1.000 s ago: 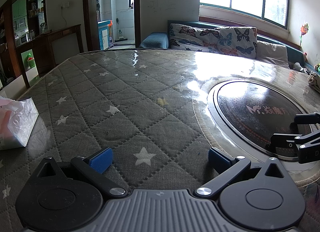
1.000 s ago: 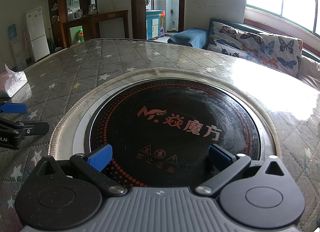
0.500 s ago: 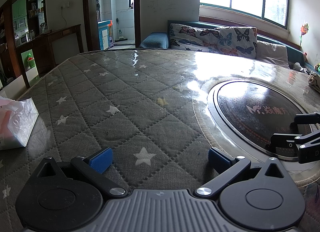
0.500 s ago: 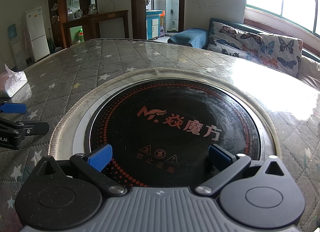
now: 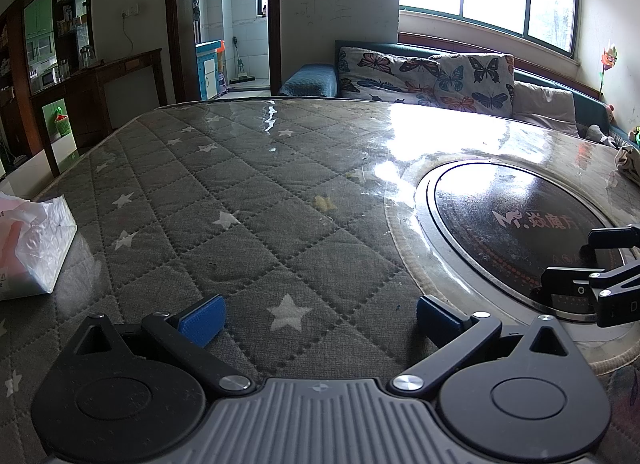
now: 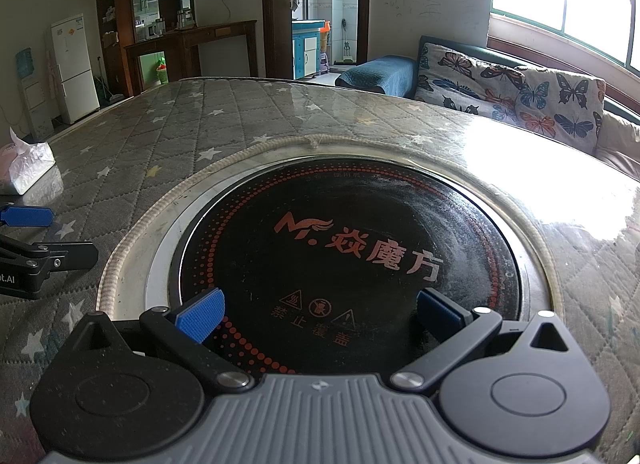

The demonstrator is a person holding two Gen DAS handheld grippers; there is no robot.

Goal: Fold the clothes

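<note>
Grippers: two. The left gripper (image 5: 318,314) hangs over the quilted star-print table cover (image 5: 240,223), its blue pads (image 5: 202,318) spread wide with nothing between them. The right gripper (image 6: 318,310) hangs over the black round cooktop (image 6: 344,252) set in the table, pads equally far apart and empty.
Clothes: a pale crumpled piece of cloth (image 5: 629,159) lies at the far right table edge in the left wrist view; whether it is a garment cannot be told.
Tissue packs: one (image 5: 30,244), on the left side of the table.
Butterfly cushions: two (image 5: 432,77) on the sofa.
Change: none; both grippers stay where they were a second ago, pads equally spread.
</note>
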